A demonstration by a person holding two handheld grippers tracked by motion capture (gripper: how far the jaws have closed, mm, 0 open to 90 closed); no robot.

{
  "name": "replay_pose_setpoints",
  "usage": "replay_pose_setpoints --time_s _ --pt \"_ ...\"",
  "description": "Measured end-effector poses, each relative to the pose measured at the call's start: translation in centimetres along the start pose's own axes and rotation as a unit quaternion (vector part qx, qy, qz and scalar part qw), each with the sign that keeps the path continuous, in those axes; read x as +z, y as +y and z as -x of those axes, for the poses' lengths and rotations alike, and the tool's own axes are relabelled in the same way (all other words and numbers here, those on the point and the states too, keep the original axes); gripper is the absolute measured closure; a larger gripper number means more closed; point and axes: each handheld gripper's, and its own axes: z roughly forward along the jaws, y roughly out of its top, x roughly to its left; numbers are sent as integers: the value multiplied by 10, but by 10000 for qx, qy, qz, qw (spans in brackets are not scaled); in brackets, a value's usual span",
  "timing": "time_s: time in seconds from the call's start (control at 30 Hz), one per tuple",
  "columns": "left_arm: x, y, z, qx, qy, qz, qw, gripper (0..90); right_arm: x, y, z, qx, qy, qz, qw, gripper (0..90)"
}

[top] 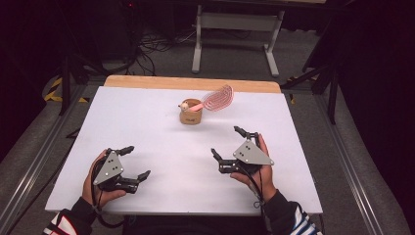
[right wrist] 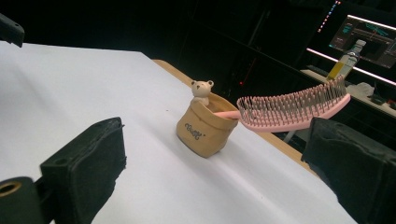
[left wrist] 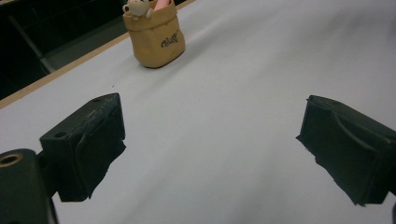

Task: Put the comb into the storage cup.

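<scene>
Pink hairbrush (top: 217, 98) stands handle-down, tilted, in tan bear pot (top: 191, 115).

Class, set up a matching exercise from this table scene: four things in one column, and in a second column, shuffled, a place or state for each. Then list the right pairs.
Things:
1. hairbrush
2. pot
3. left gripper
4. bear figure

Places or states:
A. tan, standing upright on the white table
B. open, holding nothing, near the table's front edge
C. pink, handle in the pot, head sticking out sideways
D. small, perched on the pot's rim

Pairs: 1-C, 2-A, 3-B, 4-D
</scene>
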Motion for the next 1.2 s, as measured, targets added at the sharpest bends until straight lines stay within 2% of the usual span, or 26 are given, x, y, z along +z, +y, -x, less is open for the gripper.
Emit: replay_pose_setpoints --time_s 0.37,0.47,0.87,1.2 --pt "0 0 1 0 -8 4 10000 77 -6 -7 -4 -69 68 -16 10000 59" --pt "0 0 1 2 -5 3 10000 77 -8 -11 -5 -68 199 -22 9998 59" --pt "1 0 2 28 -29 -12 10000 77 -16 -26 -7 -103 130 -185 9997 60" --pt "1 0 3 54 -24 -15 10000 77 -21 -39 -2 -118 14 -398 9991 59"
